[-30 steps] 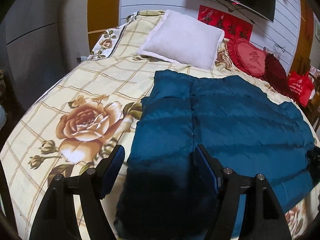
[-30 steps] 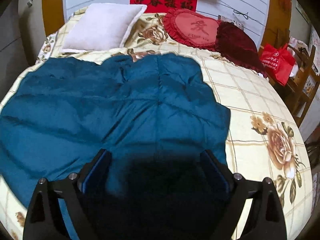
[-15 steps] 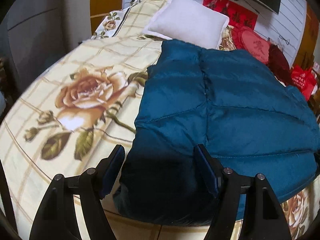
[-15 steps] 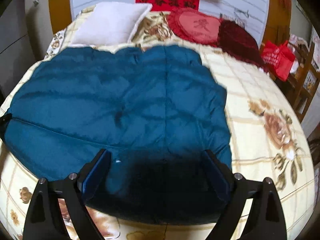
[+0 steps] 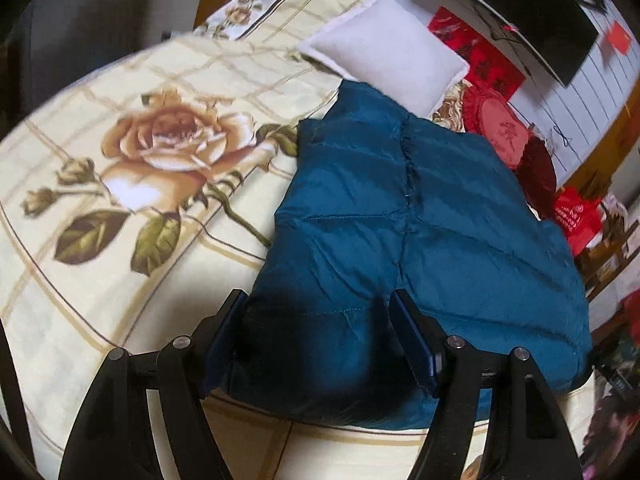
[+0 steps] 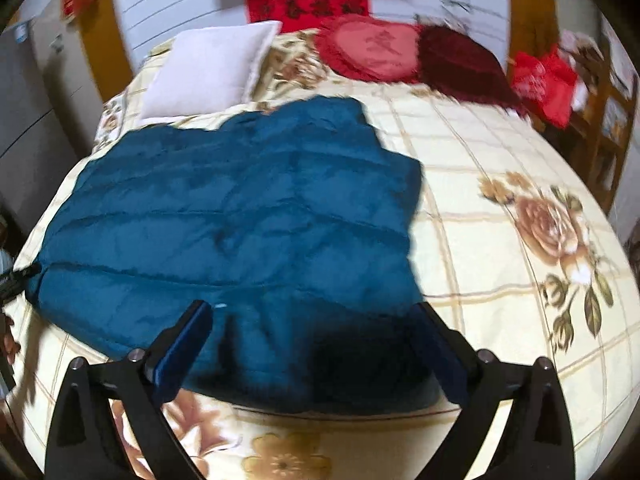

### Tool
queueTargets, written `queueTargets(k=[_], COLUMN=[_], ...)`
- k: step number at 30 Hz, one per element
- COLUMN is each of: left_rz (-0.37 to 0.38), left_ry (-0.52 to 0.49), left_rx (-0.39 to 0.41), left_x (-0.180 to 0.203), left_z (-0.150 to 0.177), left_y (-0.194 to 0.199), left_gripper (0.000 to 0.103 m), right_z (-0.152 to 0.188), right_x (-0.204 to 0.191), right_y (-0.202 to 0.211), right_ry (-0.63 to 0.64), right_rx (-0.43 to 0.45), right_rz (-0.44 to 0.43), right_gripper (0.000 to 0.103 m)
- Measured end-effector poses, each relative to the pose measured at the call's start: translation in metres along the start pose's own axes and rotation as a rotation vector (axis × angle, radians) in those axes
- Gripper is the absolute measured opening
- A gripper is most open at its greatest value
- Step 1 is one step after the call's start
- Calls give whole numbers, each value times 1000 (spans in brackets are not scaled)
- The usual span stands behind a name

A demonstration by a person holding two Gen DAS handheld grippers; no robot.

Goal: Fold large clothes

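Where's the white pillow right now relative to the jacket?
The white pillow lies at the head of the bed, upper left in the right wrist view, just beyond the blue jacket and left of the red heart cushion.

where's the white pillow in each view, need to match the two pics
Left wrist view: the white pillow sits upper centre, just beyond the far end of the teal padded garment.
Right wrist view: the white pillow lies upper left, beyond the garment's far edge.
Shared landmark: the red heart cushion, to the pillow's right in both views.
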State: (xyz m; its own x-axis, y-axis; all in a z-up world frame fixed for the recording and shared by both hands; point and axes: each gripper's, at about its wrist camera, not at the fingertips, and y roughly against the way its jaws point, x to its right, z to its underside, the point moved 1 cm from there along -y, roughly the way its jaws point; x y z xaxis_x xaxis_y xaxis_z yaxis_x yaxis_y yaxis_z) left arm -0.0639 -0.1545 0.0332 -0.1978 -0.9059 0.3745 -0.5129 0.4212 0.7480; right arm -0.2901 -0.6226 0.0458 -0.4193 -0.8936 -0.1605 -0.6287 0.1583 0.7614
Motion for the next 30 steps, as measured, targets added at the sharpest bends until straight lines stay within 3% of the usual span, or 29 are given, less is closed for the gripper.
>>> queueTargets(k=[7,19,30], left_rz=[11,31,45], left_ry=[-16,-37,-50], left_rx=[-44,-72,-57], left_x=[3,6,5], left_z=[-3,-14,-15], left_y=[-15,-33,-41], left_gripper=[82,88,95], right_z=[-14,-31,-38], right_x=[33,27,23], right_y=[-34,-88,-103], right_ry=[-161,-99,-96], right_rx=[-49,-142,-190], right_rz=[-108,-215,-228], right_gripper=[103,103,103])
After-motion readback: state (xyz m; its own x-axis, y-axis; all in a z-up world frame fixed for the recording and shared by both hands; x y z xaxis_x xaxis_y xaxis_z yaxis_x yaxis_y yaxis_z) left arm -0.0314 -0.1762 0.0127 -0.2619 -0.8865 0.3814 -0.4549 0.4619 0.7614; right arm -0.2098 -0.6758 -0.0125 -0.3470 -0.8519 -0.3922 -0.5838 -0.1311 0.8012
